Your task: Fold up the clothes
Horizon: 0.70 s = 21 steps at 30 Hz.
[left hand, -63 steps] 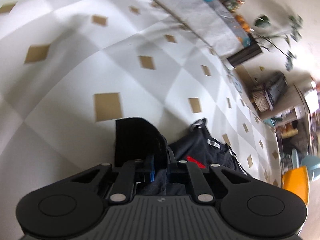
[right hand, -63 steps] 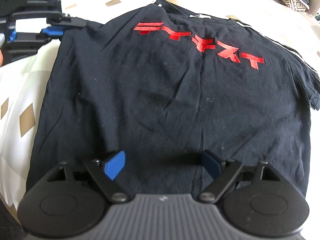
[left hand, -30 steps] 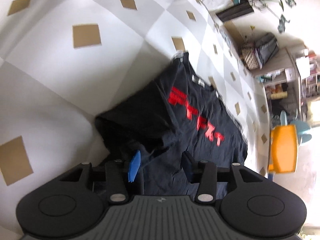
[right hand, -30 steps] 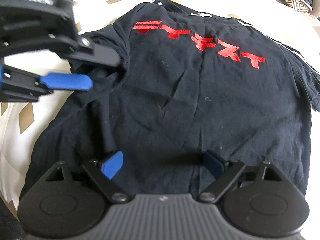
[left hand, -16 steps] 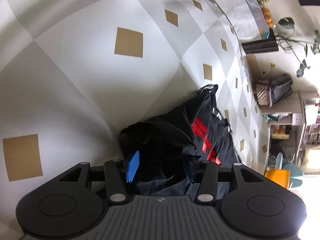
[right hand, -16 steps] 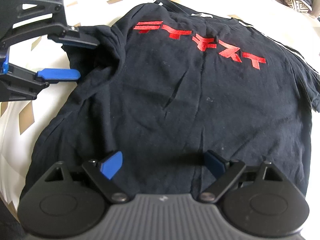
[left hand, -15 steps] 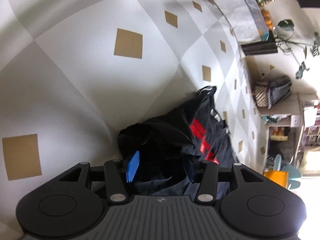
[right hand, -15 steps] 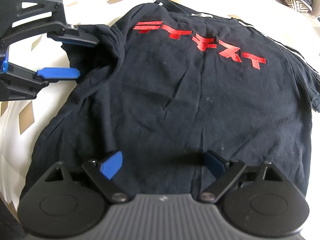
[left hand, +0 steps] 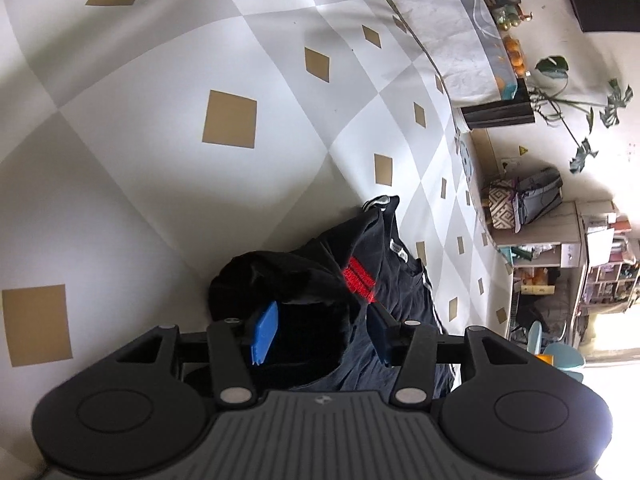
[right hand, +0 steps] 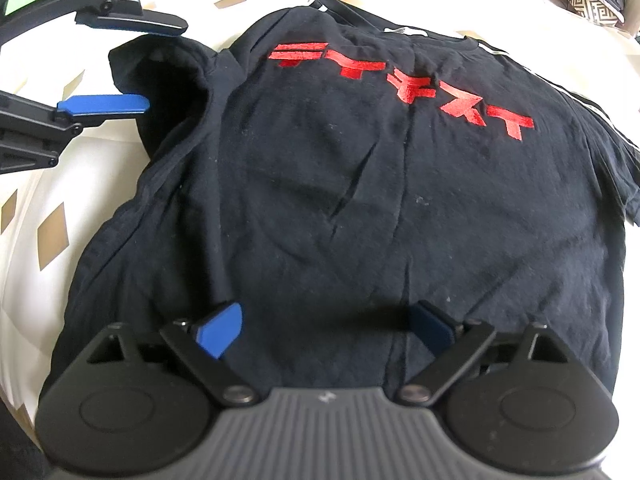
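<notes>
While my right claw (right hand: 320, 330) hangs spread over the hem of the black T-shirt (right hand: 360, 200) lying flat on the bed (left hand: 200, 200), my left claw (right hand: 160, 64) straddles its sleeve (right hand: 160, 68), unclamped, to fold it inward.

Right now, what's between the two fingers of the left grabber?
The black T-shirt's bunched sleeve sits between the open fingers of the left gripper; neither pad presses it. The right wrist view shows this best.
</notes>
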### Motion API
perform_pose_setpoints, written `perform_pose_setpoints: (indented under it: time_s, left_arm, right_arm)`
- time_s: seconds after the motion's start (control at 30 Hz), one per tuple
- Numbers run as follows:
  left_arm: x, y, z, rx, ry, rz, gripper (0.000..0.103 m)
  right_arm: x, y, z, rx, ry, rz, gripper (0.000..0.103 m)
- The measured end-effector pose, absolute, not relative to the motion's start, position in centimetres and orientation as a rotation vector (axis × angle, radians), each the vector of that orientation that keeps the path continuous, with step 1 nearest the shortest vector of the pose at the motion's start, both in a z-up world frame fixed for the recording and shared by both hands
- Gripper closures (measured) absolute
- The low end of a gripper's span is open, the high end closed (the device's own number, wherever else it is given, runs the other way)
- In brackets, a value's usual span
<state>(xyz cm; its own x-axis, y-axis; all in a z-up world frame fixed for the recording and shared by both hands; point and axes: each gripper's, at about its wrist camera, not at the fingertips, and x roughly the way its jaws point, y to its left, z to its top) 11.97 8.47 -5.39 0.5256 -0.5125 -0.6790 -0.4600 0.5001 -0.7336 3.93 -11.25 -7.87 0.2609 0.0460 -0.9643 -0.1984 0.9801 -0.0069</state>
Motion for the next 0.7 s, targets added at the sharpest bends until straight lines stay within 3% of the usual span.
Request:
perform_pose_setpoints:
  time_s: [0.17, 0.3, 0.43, 0.47, 0.53, 0.6, 0.7]
  left_arm:
    - [12.1, 9.5, -5.8, -1.143, 1.056, 0.01, 0.055]
    - [12.6, 10.1, -6.7, -1.177, 1.033, 0.062, 0.045]
    - [13.1, 10.1, -8.1, -1.232, 1.0, 0.083, 0.048]
    - [13.1, 10.0, -8.3, -1.249, 0.991, 0.089, 0.05]
    - [13.2, 9.5, -8.5, -1.238, 0.99, 0.084, 0.075]
    - [13.5, 8.9, -8.4, -1.203, 0.999, 0.075, 0.086]
    - [13.6, 8.2, -7.3, -1.125, 0.97, 0.048, 0.094]
  right_arm:
    - [4.1, -11.3, -7.9, -0.136, 1.298, 0.166, 0.01]
    - [4.1, -11.2, -7.9, -0.138, 1.297, 0.165, 0.009]
    - [4.3, -11.3, -7.9, -0.14, 1.294, 0.172, 0.009]
    - [4.4, -11.4, -7.9, -0.139, 1.294, 0.175, 0.012]
    - [4.7, -11.8, -7.4, -0.126, 1.271, 0.184, 0.017]
    - [4.9, -12.2, -6.5, -0.109, 1.232, 0.193, 0.017]
    - [5.2, -12.8, -5.7, -0.071, 1.205, 0.197, 0.017]
